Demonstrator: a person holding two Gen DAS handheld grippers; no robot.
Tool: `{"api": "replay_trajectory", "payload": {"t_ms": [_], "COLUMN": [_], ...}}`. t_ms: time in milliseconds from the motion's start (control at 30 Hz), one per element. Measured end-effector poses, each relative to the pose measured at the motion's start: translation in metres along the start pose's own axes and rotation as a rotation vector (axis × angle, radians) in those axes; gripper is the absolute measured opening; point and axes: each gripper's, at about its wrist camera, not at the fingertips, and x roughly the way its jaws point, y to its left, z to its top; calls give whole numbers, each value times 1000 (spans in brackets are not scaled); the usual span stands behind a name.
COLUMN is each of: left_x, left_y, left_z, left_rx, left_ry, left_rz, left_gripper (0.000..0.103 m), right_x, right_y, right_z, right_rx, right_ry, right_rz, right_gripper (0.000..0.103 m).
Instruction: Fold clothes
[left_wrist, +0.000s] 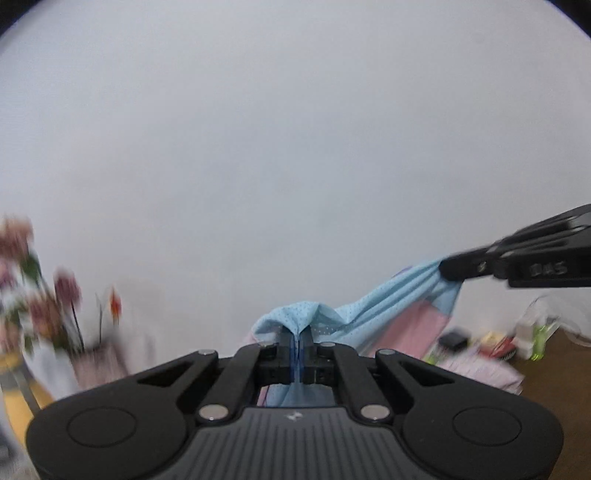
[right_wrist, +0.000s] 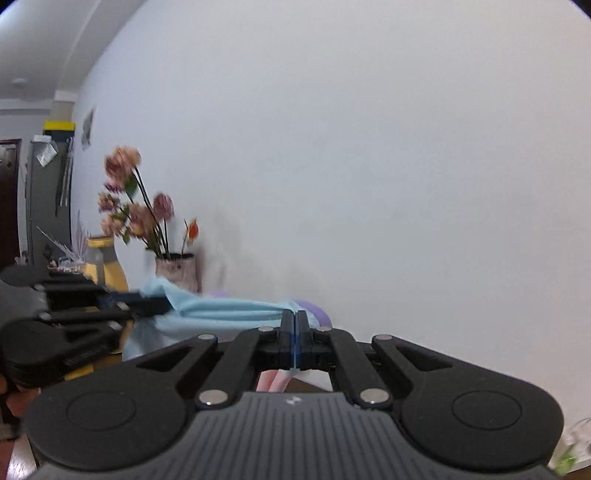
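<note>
A light blue mesh garment (left_wrist: 373, 308) with pink and lilac panels hangs in the air, stretched between my two grippers. My left gripper (left_wrist: 297, 338) is shut on a bunched edge of it. My right gripper (left_wrist: 448, 267) enters from the right of the left wrist view, shut on the other end. In the right wrist view my right gripper (right_wrist: 294, 319) is shut on the garment (right_wrist: 225, 310), and my left gripper (right_wrist: 162, 304) holds it from the left. Pink fabric hangs below both grippers.
A plain white wall (left_wrist: 295, 147) fills both views. Vases with pink flowers (right_wrist: 136, 206) and a yellow vase (right_wrist: 101, 262) stand at the left. A brown table (left_wrist: 554, 384) at the right holds folded pink cloth (left_wrist: 480, 369), bottles and small clutter.
</note>
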Motion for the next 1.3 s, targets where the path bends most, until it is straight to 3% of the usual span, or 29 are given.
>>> {"api": "replay_trajectory", "payload": {"t_ms": [100,200,300,367,467,600,667,700,767,800,867,1033,1167,1300], "left_x": [-41,-63,-69,-69,-68,-67,-64,-64,-69,-73,-76,-70,-48,-14], "left_y": [-41,-93,-145,-172,-199,-216,-218,-217,-209,-202,-179,-107,-72,-73], "left_z": [-15,-56,-105,-134,-158,-162,-163,-164,-164,-163,-162,-169,-177,-183], "left_rx": [54,99,116,110,80,67,66,61,27,6,-37,-124,-117,-45], "left_ry": [-3,112,259,342,416,451,464,470,467,459,446,483,540,568], "left_rz": [-103,-235,-359,-432,-485,-508,-507,-503,-484,-467,-405,-167,5,50], "left_gripper": [1,1,1,1,1,2,16,23,65,72,86,93,91,78], "right_x": [-35,-57,-68,-79,-101,-122,-129,-130,-133,-136,-145,-164,-149,-112], "right_y": [-9,-21,-38,-48,-60,-75,-81,-84,-89,-91,-93,-87,-57,-7], "right_z": [-32,-89,-149,-183,-220,-241,-249,-252,-257,-257,-258,-243,-230,-222], "right_rx": [-54,-77,-19,39,131,196,215,227,253,266,290,270,236,127], "right_ry": [66,218,385,453,495,500,500,506,519,516,503,436,428,464], "right_rz": [-30,-69,-99,-118,-141,-178,-197,-200,-199,-201,-207,-199,-56,71], "right_gripper": [0,0,0,0,0,0,0,0,9,15,62,71,71,71]}}
